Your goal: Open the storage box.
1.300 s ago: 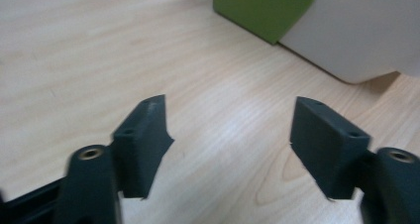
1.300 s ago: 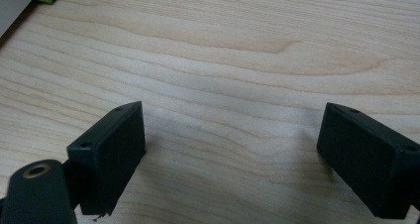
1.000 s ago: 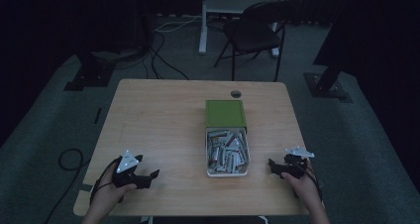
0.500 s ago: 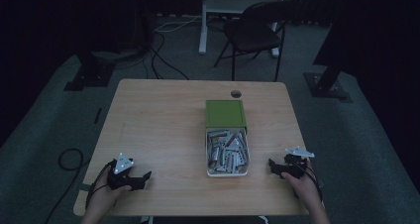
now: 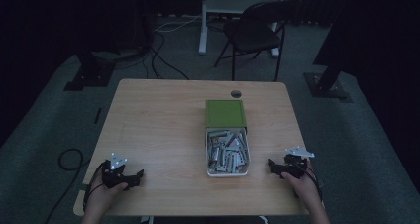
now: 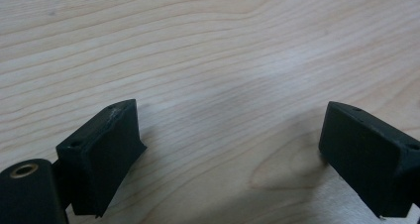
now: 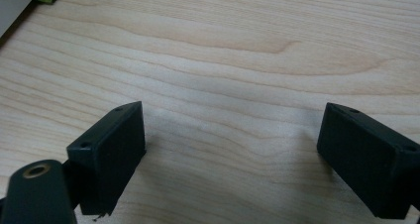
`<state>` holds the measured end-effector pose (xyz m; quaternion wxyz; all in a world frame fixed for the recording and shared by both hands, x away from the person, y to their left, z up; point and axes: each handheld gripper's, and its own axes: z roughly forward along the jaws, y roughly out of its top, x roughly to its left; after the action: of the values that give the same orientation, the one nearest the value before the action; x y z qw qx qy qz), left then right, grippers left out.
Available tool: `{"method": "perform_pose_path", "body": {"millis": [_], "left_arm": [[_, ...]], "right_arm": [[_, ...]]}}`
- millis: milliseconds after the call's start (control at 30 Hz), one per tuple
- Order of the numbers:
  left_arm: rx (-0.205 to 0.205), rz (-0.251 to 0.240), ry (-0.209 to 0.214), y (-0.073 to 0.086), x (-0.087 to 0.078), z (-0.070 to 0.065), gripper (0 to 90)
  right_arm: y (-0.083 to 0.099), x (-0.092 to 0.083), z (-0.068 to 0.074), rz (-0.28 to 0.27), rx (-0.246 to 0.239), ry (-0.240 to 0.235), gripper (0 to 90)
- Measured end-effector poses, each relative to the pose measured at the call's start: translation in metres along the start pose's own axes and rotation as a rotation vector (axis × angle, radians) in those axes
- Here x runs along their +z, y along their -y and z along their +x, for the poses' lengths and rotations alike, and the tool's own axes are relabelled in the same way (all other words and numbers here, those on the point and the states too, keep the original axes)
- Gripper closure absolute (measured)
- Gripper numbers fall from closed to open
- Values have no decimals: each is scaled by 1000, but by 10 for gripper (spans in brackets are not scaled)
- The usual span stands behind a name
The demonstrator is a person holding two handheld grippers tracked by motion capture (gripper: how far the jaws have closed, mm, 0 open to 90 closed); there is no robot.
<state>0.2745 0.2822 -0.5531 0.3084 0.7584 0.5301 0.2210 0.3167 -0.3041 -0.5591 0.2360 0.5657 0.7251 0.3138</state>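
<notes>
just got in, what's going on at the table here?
A person holds a gripper in each hand, both resting near the front edge of the wooden table. The left gripper and right gripper are open and hold nothing. Between them sits an open white box full of small silvery pieces, with its green lid lying just behind it. Neither gripper touches the box; the right one sits closer to it.

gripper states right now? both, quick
Left gripper: open, holding nothing, over bare table.
Right gripper: open, holding nothing.
</notes>
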Motion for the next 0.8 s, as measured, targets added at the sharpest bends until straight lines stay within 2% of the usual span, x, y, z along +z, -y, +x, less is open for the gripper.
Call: {"method": "perform_pose_path", "body": {"millis": [167,400,567,800], "left_arm": [[-41,2,-51,0,1,1,99],[-57,1,-66,-1,1,0,99],[-88,0,-95,-3,3,-4,98],[-109,0,-114,-4,5,-4,96]], "right_arm": [[0,0,0,0,0,0,108],[0,0,0,0,0,0,109],[0,0,0,0,-1,-1,109],[0,0,1,1,-10,-10,109]]}}
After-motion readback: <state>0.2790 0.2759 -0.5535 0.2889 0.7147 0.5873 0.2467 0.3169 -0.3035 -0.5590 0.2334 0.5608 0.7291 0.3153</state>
